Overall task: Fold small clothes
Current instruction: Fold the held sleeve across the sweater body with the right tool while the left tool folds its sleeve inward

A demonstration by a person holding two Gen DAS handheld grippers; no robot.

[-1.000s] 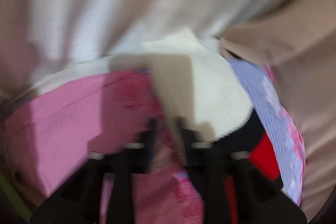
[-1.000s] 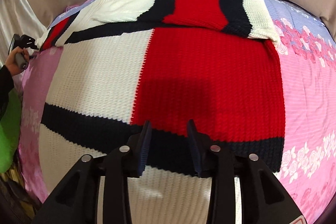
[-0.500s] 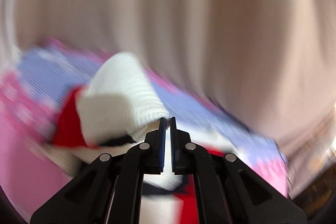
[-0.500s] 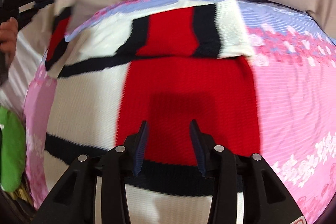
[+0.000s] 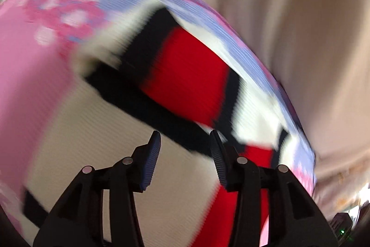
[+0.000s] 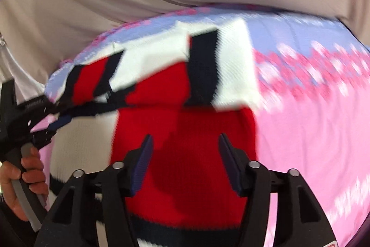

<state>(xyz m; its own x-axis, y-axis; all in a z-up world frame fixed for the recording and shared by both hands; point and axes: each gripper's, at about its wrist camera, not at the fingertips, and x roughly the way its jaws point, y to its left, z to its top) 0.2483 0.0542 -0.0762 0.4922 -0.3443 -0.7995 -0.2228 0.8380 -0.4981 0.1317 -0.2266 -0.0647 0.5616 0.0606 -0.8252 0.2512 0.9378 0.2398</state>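
I see the sweater (image 6: 185, 131) as chunky ribbed knit, matt and coarse, in red, cream and navy blocks. Under it, the bedsheet (image 6: 312, 131) at the right of the frame looks like thin, smooth printed cloth without sheen. The curtain (image 5: 300, 27) in the upper right is soft, matt beige fabric. My right gripper (image 6: 185, 154) is matt black plastic with ridged blue pads and small shiny metal pins.

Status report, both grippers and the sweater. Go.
Left gripper open, jaws just widened, nothing between. Right gripper open, widening, empty above sweater. Sweater flat on bedsheet, sleeves folded in. Nothing in the way.
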